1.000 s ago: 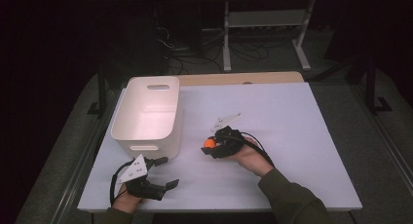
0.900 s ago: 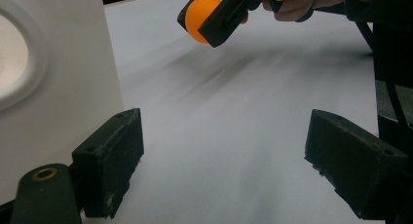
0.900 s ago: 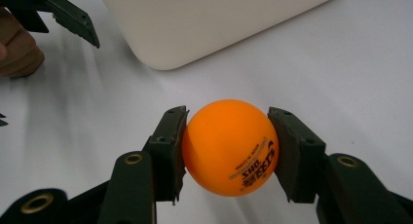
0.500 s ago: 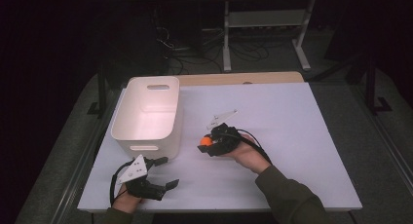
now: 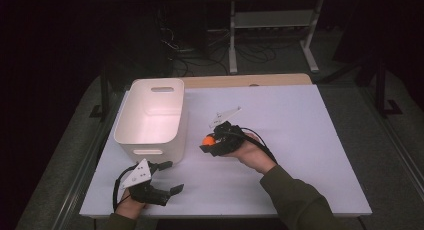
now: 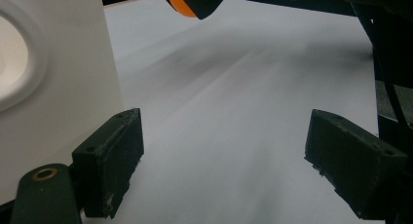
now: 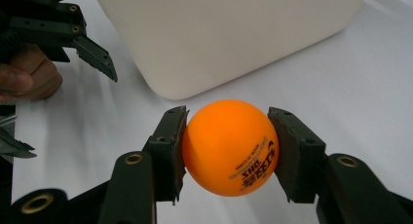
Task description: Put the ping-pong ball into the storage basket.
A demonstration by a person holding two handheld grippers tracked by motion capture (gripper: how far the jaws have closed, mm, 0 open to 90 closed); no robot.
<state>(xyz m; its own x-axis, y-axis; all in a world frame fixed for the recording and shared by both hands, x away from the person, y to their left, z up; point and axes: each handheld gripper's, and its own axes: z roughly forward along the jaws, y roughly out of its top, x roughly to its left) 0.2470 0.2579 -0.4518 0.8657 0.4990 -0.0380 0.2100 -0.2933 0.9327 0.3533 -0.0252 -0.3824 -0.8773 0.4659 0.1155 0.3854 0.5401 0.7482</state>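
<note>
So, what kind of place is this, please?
Probably a lab or workshop set up for recording. A white-topped table stands in a dark room, loose cables lie on the floor behind it, and a metal stand is there too. It does not look like a home.

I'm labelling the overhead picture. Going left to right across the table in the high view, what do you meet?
White bin → orange ball → right hand-held gripper closed on it → person's right hand.
</note>
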